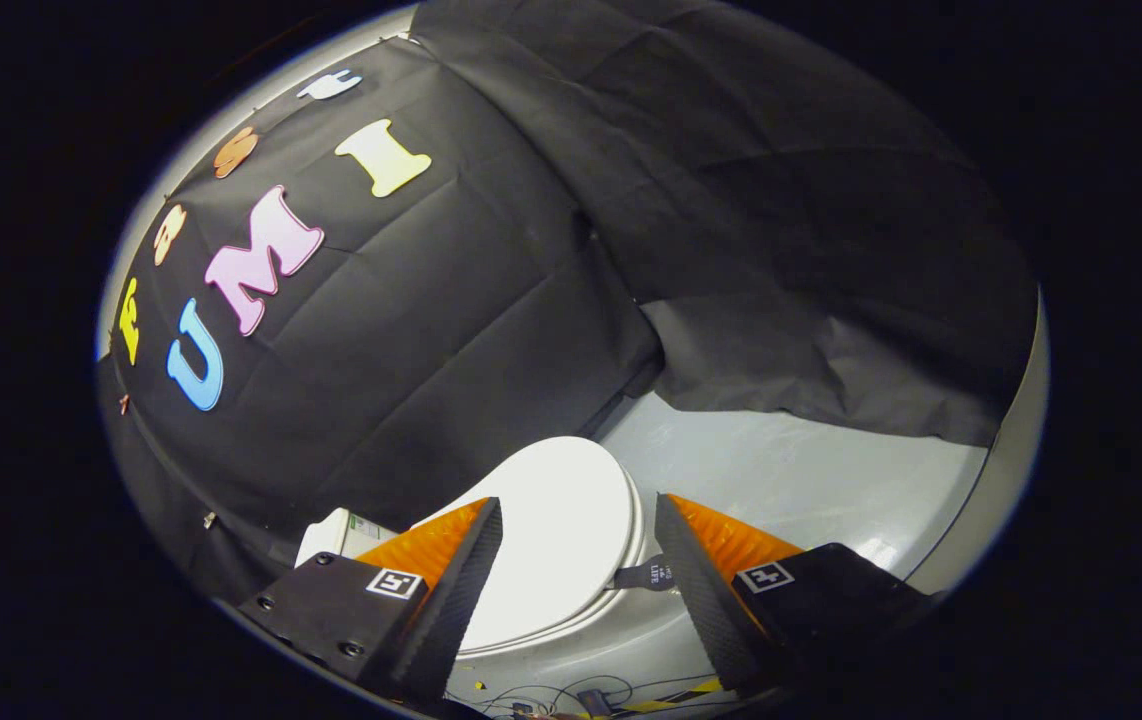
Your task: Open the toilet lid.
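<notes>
A white toilet with its lid lying flat and closed sits below and beyond my gripper. My two fingers stand wide apart with the lid showing in the gap between them, and nothing is held. A small dark strap tab sticks out from the lid's rim near the right finger. The toilet's tank shows behind the left finger. The fingers hover above the lid and touch nothing.
Black cloth hangs as the booth's wall behind and beside the toilet. A grey floor spreads to the right of the bowl. Thin cables and a small dark box lie on the floor near the toilet's front.
</notes>
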{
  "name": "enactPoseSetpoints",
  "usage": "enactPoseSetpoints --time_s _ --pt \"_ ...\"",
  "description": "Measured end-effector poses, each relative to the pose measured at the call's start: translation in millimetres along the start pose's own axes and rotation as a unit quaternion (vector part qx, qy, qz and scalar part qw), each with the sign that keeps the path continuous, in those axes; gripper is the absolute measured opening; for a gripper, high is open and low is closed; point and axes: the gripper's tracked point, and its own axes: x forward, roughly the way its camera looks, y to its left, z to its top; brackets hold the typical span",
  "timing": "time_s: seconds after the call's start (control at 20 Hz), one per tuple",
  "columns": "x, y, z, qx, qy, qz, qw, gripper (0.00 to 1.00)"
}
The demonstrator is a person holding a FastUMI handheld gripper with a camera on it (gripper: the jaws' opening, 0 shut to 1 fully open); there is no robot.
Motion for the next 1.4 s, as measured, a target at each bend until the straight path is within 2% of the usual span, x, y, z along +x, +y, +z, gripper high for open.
enactPoseSetpoints --time_s 0.25,0.6,0.7,0.75,0.9,0.95,1.0,1.1,1.15,1.2,1.25,1.4 --pt "31.4 -46.8 -39.6 0.028 0.046 -0.035 0.998 0.98" --pt "66.5 -77.2 -101.6 0.109 0.110 -0.041 0.987 0.96" --pt "73.7 -82.3 -112.2 0.119 0.117 -0.039 0.985 0.84" --pt "76.9 -81.7 -113.3 0.126 0.119 -0.035 0.984 0.84" --pt "85.7 -80.1 -121.0 0.155 0.135 -0.020 0.979 0.46" --pt "87.9 -78.2 -131.2 0.161 0.137 -0.013 0.977 0.46" --pt "74.6 -83.8 -108.6 0.180 0.118 -0.011 0.977 0.37" --pt "84.2 -85.4 -116.0 0.186 0.123 -0.010 0.975 0.21" --pt "86.8 -84.0 -119.6 0.184 0.125 -0.010 0.975 0.21" --pt "80.4 -84.9 -104.6 0.193 0.103 -0.006 0.976 0.21" --pt "93.1 -79.0 -116.0 0.193 0.116 -0.003 0.974 0.06" --pt "84.9 -80.0 -112.1 0.199 0.111 -0.004 0.974 0.05"
